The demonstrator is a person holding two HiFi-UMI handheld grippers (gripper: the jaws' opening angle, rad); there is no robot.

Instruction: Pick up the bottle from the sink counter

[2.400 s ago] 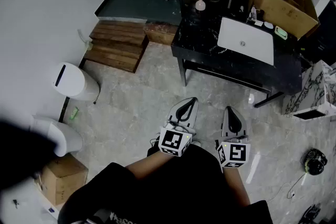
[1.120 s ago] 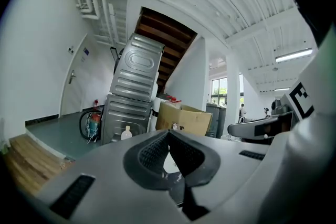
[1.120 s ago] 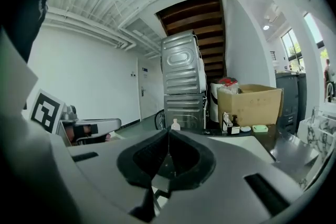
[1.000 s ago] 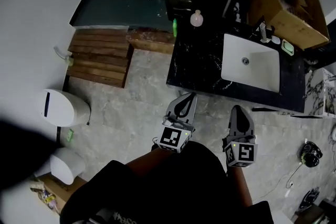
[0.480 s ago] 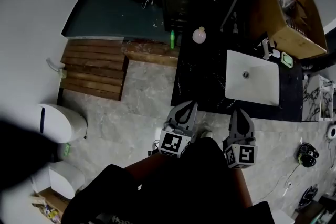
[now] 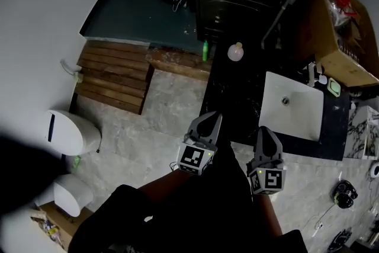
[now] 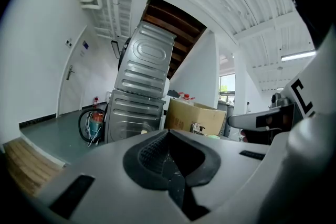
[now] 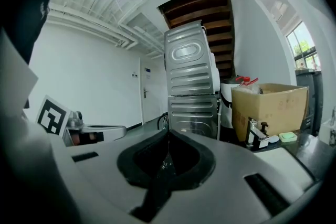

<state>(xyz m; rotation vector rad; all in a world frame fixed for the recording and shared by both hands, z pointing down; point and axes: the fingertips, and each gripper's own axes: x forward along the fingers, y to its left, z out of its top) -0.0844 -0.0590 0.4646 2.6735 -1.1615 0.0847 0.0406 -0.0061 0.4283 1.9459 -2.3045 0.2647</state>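
Low centre of the frame, your left gripper [image 6: 207, 125] and right gripper [image 6: 264, 141] both have their jaws pressed together, with nothing in them. Compared with a moment ago the counter [image 6: 237, 98] is much closer. Its near edge now meets the left gripper's tips instead of sitting across open floor, so the walk-up looks about done and the reach isn't begun. The bottle [image 6: 235, 51] stands upper centre at the counter's far edge, up-left of the sink [image 6: 293, 105] — well beyond both grippers.
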